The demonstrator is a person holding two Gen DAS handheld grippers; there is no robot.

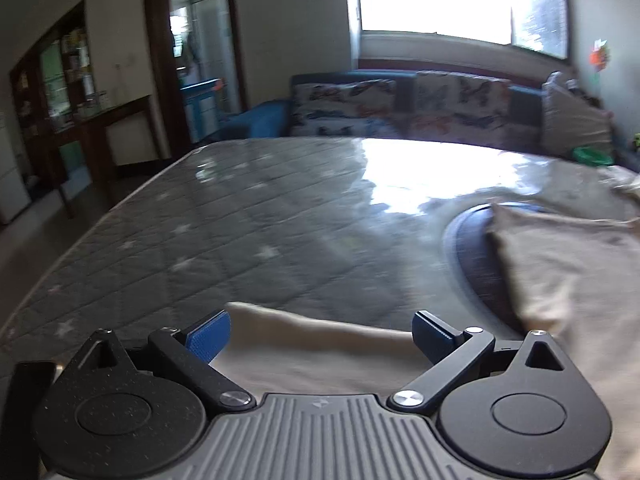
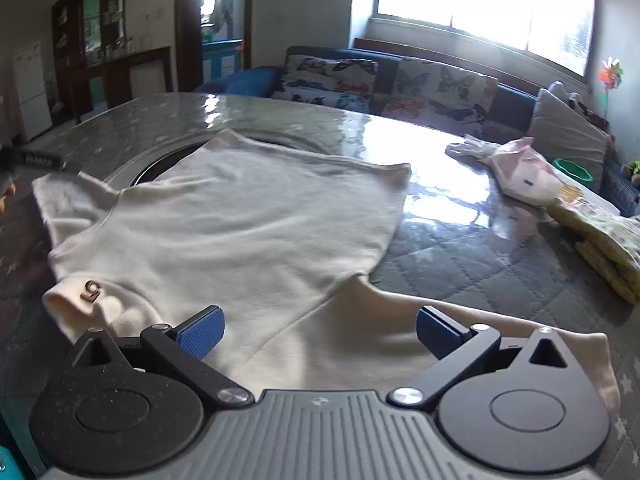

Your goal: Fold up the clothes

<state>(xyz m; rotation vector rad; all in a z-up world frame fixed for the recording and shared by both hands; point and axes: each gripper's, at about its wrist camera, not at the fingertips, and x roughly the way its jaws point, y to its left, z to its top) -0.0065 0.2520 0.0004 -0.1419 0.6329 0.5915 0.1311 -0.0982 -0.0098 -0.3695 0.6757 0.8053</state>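
A cream short-sleeved top (image 2: 248,224) lies spread flat on the quilted grey table cover (image 2: 460,268), collar with a small metal emblem (image 2: 90,290) at the near left. My right gripper (image 2: 320,334) hovers open over the near sleeve, its blue pads (image 2: 200,336) wide apart and holding nothing. In the left wrist view the same top (image 1: 568,264) fills the right side, blurred, and a sleeve edge (image 1: 312,344) lies between the fingers of my left gripper (image 1: 320,334), which stands open. The tip of the left gripper (image 2: 40,160) shows at the far left of the right wrist view.
A dark round disc (image 1: 472,256) lies under the top at its far edge. Folded clothes, pink (image 2: 524,176) and yellow patterned (image 2: 608,236), sit at the table's right. A blue sofa with butterfly cushions (image 2: 420,88) runs behind, and cabinets (image 1: 72,92) stand at left.
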